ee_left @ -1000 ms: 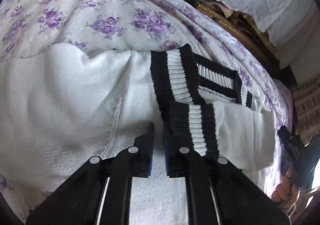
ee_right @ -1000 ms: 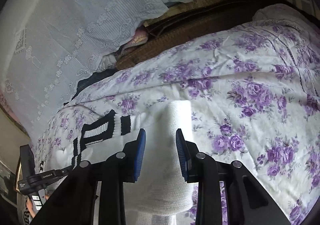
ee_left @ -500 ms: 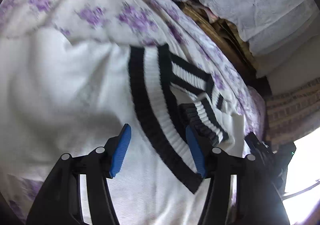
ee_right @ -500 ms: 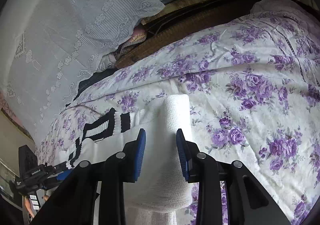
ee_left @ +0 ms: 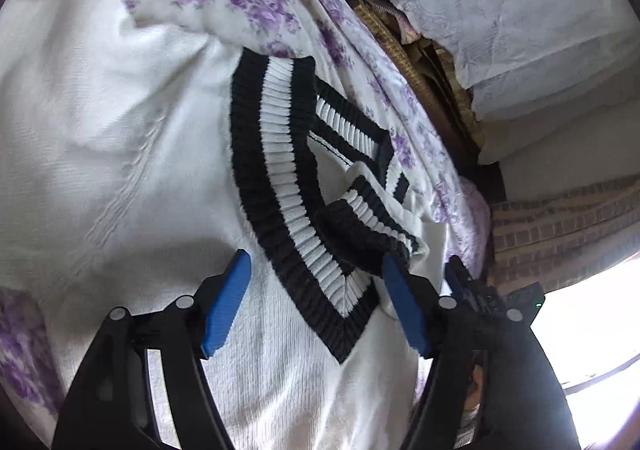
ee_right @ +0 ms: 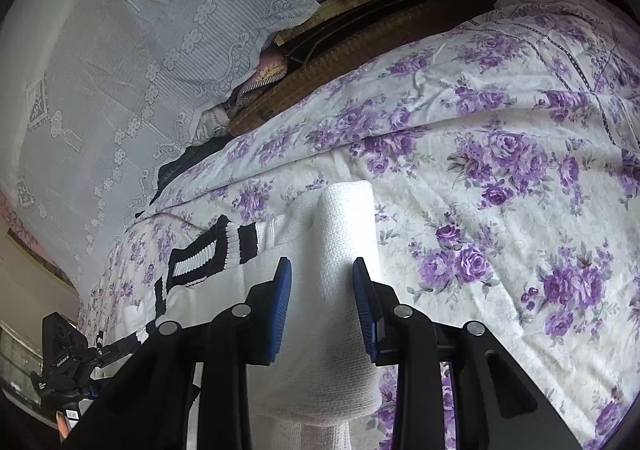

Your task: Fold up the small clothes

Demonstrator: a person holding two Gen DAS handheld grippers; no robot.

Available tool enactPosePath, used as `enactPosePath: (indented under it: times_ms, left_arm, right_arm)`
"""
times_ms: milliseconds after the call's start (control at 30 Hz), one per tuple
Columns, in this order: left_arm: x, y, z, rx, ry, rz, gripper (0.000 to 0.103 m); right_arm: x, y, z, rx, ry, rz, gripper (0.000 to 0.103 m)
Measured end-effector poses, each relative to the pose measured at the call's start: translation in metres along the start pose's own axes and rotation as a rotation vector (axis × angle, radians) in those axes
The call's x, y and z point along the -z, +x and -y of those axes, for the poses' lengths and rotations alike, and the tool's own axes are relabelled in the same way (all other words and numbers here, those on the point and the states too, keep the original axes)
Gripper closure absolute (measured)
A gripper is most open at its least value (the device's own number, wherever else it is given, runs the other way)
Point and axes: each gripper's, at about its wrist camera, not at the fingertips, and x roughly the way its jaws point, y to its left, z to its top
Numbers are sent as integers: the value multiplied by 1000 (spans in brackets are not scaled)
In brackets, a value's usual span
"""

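Note:
A white knit sweater (ee_left: 120, 138) lies on the floral bedsheet (ee_right: 480, 170). Its black-and-white striped V collar (ee_left: 272, 154) points toward my left gripper (ee_left: 314, 258). A striped cuff (ee_left: 360, 226) rests on the collar's right side. The left jaws are opening and straddle the collar's point without pressing it. My right gripper (ee_right: 321, 262) is shut on a raised fold of the sweater (ee_right: 344, 218), which fills the gap between its blue pads. The striped collar (ee_right: 200, 258) lies left of that fold. Each view shows the other gripper at its edge, the right gripper (ee_left: 472, 286) and the left gripper (ee_right: 64, 346).
A white lace cloth (ee_right: 120, 50) hangs behind the bed. Below it are a woven mat and dark boards (ee_right: 340, 50) along the bed's far edge. A brick wall (ee_left: 560, 218) and a bright window (ee_left: 592, 330) lie to the right in the left wrist view.
The left gripper's jaws have gone from nearly shut at the striped cuff to wide apart, and its view has rolled. The cuff now lies on the collar. The right gripper kept still.

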Motion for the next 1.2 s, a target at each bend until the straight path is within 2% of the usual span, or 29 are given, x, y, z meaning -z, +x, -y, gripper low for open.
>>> enactPosePath:
  times_ms: [33, 100, 200, 300, 400, 500, 567, 633, 700, 800, 867, 900, 933, 967, 1000, 1133, 1200]
  left_arm:
    - [-1, -1, 2, -5, -14, 12, 38]
    - [-2, -5, 3, 41, -30, 11, 38]
    - [2, -20, 5, 17, -19, 59, 37]
    - [7, -28, -2, 62, -57, 52, 37]
    - [9, -21, -1, 26, -51, 20, 37]
    - [11, -1, 7, 35, -43, -41, 37]
    - [12, 15, 14, -3, -35, -66, 36]
    - [10, 21, 15, -16, -60, -57, 34]
    - [4, 19, 15, 29, -93, -32, 35]
    - [-2, 16, 12, 54, -148, -6, 39]
    - [-3, 20, 12, 56, -152, -19, 46]
    - [-2, 22, 11, 56, -155, -27, 56]
    - [-2, 24, 11, 58, -153, -39, 71]
    - [-2, 26, 11, 51, -147, -42, 81]
    - [-2, 27, 10, 34, -133, -43, 97]
    - [-7, 12, 10, -82, -56, 25, 99]
    - [-7, 7, 8, -74, -47, 22, 99]
  right_arm:
    - [0, 1, 0, -2, 0, -4, 70]
    - [0, 1, 0, -1, 1, -6, 70]
    - [1, 2, 0, -1, 3, -9, 70]
    - [3, 4, 0, 5, -1, -20, 70]
    - [5, 6, 0, 10, -3, -29, 70]
    - [5, 8, 1, 15, -1, -32, 70]
    - [6, 8, 2, 14, 5, -34, 70]
    - [5, 9, 3, 10, 10, -36, 70]
    - [5, 9, 3, 12, 6, -36, 70]
    - [6, 10, 1, 15, -5, -39, 69]
    - [6, 10, 1, 14, -10, -38, 68]
    - [6, 10, 0, 15, -12, -38, 68]
    - [6, 11, 0, 16, -13, -37, 68]
    - [6, 11, 0, 15, -12, -37, 68]
    - [6, 11, 0, 15, -11, -37, 68]
    - [6, 9, -1, 8, -11, -30, 68]
    - [6, 9, -2, 9, -17, -30, 68]
